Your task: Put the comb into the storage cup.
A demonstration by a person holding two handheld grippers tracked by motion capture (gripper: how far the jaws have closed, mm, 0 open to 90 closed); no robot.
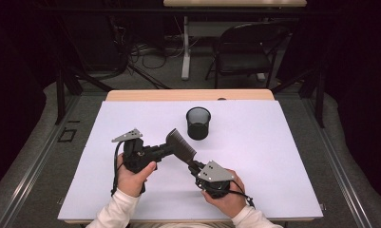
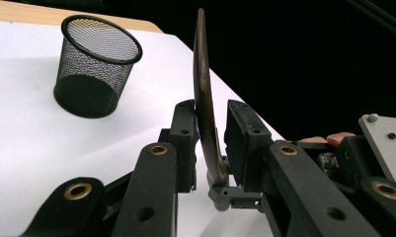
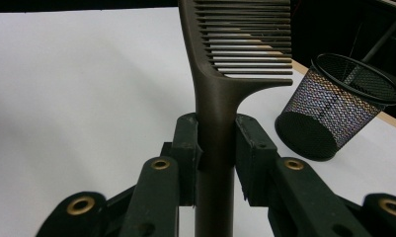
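Note:
A dark brown comb (image 1: 181,144) is held above the white table sheet (image 1: 273,156), between both grippers. My right gripper (image 1: 194,166) is shut on the comb's handle (image 3: 214,98), with the teeth rising past its jaws. My left gripper (image 1: 171,148) comes in from the left and grips the comb (image 2: 204,74) across its flat sides, which I see edge-on between its pads. A black mesh cup (image 1: 198,123) stands upright and empty just beyond the comb, apart from it.
The white sheet covers a wooden table whose bare far edge (image 1: 188,95) shows behind the cup. A folding chair (image 1: 247,50) and a desk leg stand on the floor past the table. Both forearms enter from the bottom edge.

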